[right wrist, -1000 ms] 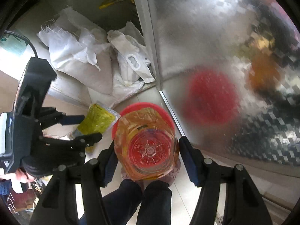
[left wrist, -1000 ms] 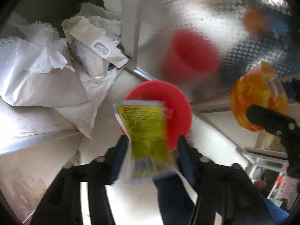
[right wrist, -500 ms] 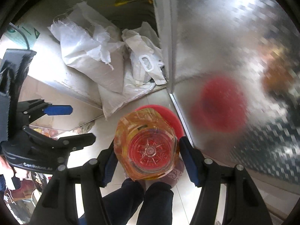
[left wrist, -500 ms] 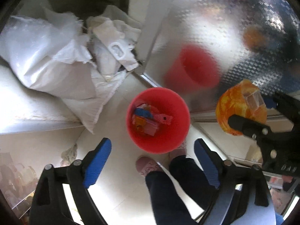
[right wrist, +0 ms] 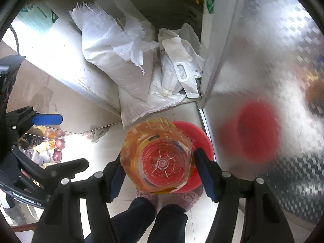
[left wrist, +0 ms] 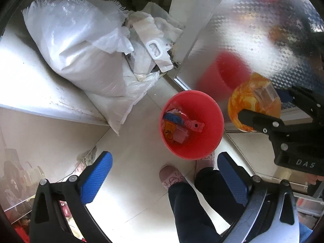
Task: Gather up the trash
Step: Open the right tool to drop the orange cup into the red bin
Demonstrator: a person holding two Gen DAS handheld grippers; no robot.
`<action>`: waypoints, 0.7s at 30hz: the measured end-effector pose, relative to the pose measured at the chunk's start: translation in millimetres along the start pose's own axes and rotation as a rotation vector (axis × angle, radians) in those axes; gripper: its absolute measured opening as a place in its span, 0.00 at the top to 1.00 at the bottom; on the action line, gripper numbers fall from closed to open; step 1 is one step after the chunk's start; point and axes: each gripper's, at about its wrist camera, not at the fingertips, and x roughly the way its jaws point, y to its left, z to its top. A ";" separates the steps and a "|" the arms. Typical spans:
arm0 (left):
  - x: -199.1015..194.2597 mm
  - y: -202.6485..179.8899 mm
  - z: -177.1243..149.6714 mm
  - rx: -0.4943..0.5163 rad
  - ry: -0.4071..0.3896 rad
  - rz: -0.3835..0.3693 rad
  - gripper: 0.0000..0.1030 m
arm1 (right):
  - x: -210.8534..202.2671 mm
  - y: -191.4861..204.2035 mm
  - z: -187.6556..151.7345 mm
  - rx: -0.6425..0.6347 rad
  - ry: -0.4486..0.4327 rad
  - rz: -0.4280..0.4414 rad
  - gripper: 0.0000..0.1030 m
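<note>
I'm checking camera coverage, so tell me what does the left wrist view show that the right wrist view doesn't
Only the left wrist view looks into the red bucket and shows the wrappers lying inside, plus the left gripper, jaws opening with nothing between them.

Only the right wrist view shows the underside of the orange bottle clamped in the right gripper, which hides most of the bucket.

Both show the bucket, bottle, white sacks and the person's slippers.
</note>
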 end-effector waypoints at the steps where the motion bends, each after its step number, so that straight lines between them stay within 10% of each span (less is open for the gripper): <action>1: 0.3 0.2 -0.3 -0.001 0.001 0.006 0.00 | -0.5 1.6 1.1 -0.004 -0.002 0.001 0.37; 5: -2.3 2.1 -1.8 -0.008 -0.010 0.030 0.00 | -0.8 5.3 3.1 -0.022 0.000 -0.018 0.11; 21: -140.5 -16.9 -4.5 0.028 -0.108 0.083 0.00 | -124.1 32.3 6.1 -0.014 -0.062 -0.039 0.01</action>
